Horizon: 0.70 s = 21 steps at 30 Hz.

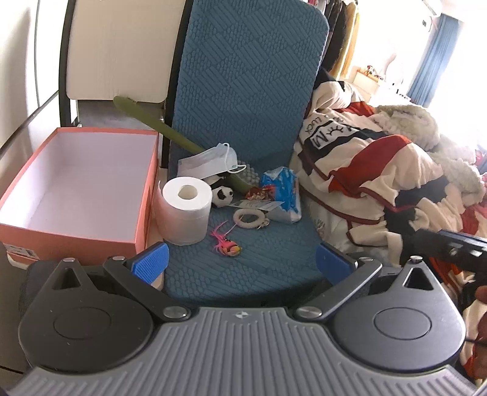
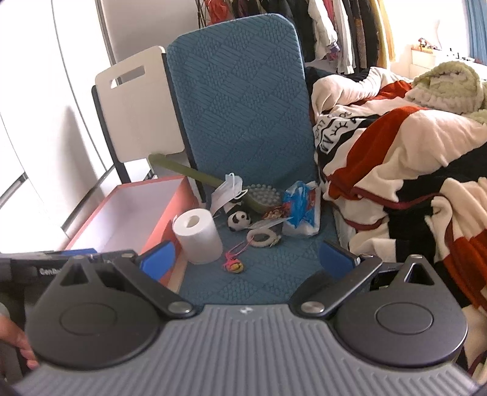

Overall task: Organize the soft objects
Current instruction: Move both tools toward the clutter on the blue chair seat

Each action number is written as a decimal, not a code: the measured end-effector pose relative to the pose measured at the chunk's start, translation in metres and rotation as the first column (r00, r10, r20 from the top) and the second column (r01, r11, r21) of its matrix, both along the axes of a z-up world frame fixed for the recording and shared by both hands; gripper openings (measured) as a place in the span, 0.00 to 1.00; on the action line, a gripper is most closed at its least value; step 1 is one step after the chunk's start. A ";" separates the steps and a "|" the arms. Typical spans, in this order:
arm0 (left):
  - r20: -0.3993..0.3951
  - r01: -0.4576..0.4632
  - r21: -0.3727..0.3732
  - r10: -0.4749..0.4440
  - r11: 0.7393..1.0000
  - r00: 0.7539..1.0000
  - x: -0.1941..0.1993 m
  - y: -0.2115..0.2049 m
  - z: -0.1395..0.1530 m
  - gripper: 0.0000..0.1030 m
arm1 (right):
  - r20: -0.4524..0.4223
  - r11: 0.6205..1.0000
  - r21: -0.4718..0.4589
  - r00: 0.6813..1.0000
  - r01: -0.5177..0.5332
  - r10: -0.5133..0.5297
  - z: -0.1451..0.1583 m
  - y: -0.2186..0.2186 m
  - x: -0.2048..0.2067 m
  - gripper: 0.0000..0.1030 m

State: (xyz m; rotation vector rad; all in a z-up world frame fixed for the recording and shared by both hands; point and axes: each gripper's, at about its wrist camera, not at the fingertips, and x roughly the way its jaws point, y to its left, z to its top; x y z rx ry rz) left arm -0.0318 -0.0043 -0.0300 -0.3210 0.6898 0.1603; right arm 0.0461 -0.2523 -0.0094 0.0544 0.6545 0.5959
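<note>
On the blue chair seat (image 1: 258, 268) (image 2: 274, 274) lie a toilet roll (image 1: 186, 210) (image 2: 198, 236), a small panda plush (image 1: 222, 196) (image 2: 239, 220), a face mask (image 1: 210, 160) (image 2: 226, 192), a blue tissue pack (image 1: 283, 192) (image 2: 301, 210), a white ring (image 1: 249, 217) (image 2: 263, 237) and a pink charm (image 1: 226, 245) (image 2: 234, 264). An empty orange box (image 1: 76, 189) (image 2: 134, 213) stands left of the chair. My left gripper (image 1: 242, 262) and right gripper (image 2: 249, 262) are both open, hovering over the seat's front edge with nothing between their fingers.
A green long-handled brush (image 1: 170, 134) (image 2: 258, 198) leans across the seat's back. A bed with a red, cream and black blanket (image 1: 380, 170) (image 2: 395, 152) lies right of the chair. A white chair back (image 2: 137, 106) stands behind the box. Clothes (image 2: 334, 27) hang at the rear.
</note>
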 end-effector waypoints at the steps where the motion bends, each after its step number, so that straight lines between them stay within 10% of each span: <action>1: 0.000 0.003 -0.003 -0.003 1.000 1.000 -0.001 -0.001 -0.001 1.00 | 0.003 1.000 -0.010 1.000 -0.004 0.004 -0.002 0.001 -0.001 1.00; 21: -0.015 0.059 0.015 -0.059 0.998 0.998 0.012 -0.021 -0.023 1.00 | -0.014 0.999 -0.032 0.999 0.043 -0.044 -0.027 -0.017 0.002 1.00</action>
